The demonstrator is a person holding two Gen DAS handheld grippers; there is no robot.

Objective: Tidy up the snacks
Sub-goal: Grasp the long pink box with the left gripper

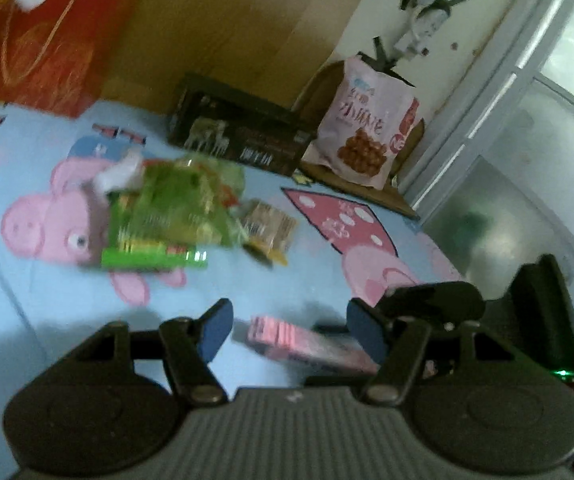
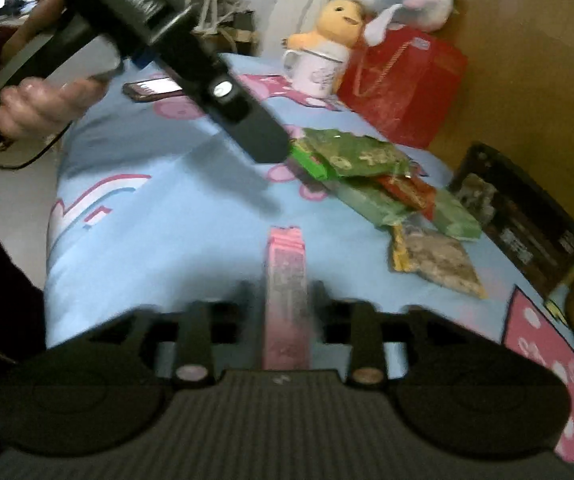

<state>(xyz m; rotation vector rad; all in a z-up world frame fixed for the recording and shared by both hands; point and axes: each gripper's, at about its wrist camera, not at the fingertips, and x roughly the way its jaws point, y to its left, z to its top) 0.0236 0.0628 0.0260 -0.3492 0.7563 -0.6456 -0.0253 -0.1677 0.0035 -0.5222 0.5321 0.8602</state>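
Note:
A long pink snack box (image 2: 285,280) lies on the blue cartoon bedsheet (image 2: 175,248). My right gripper (image 2: 283,292) straddles it, one finger on each side with a thin gap, so the gripper is open. In the left wrist view the same pink box (image 1: 307,340) lies just beyond my left gripper (image 1: 291,330), which is open and empty. A heap of green snack packets (image 1: 175,208) lies further off, with a tan packet (image 1: 271,228) beside it. The view is blurred.
A dark box (image 1: 239,128) and a pink bag of buns (image 1: 367,128) stand at the far edge by the wall. A red gift bag (image 2: 403,80), a mug (image 2: 315,68), plush toys and a phone (image 2: 151,90) sit at the bed's head. A hand (image 2: 35,108) holds the left gripper.

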